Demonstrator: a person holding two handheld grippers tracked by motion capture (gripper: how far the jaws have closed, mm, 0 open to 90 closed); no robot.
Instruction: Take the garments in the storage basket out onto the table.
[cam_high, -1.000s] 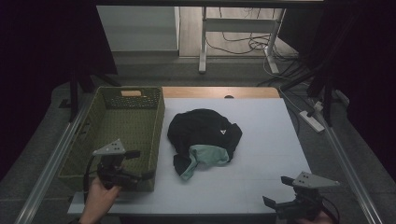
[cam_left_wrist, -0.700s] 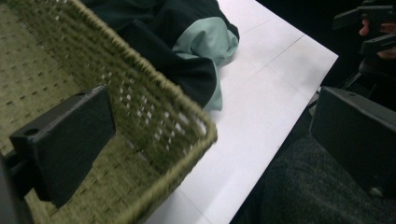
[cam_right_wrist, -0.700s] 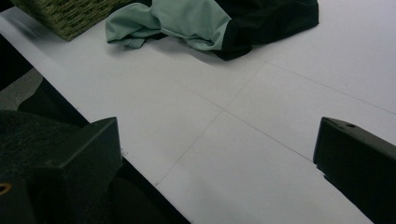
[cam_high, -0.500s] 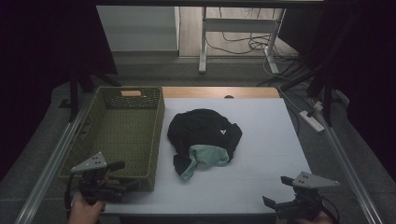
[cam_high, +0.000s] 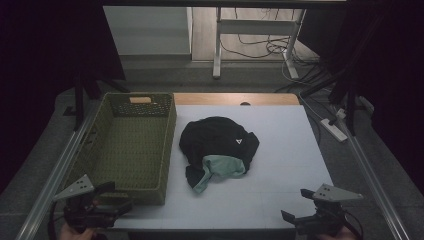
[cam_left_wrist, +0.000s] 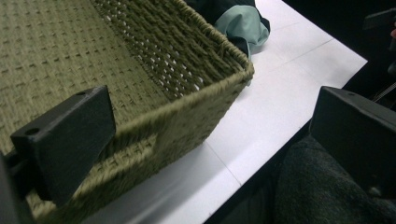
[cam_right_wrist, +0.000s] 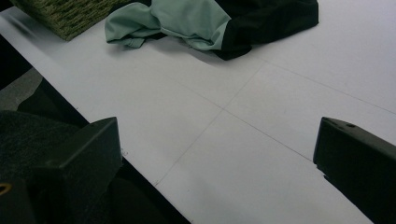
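We hold the left tool (cam_high: 117, 206) low at our near left, its jaws spread wide and gripping nothing. The right tool (cam_high: 290, 220) sits low at our near right, jaws likewise wide apart, both hands barely showing.

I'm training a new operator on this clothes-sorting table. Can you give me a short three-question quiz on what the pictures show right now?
1. True or false: the black garment lies inside the woven basket.
2. Which gripper is nearest the basket's front corner? A) the left gripper B) the right gripper
3. Fill in: the lining that shows at the garment's front edge is pale ____.

Key
1. False. It lies on the white table, beside the basket's right wall.
2. A. In the left gripper view that corner sits between its open jaws.
3. Green. The mint lining shows clearly in the right gripper view.
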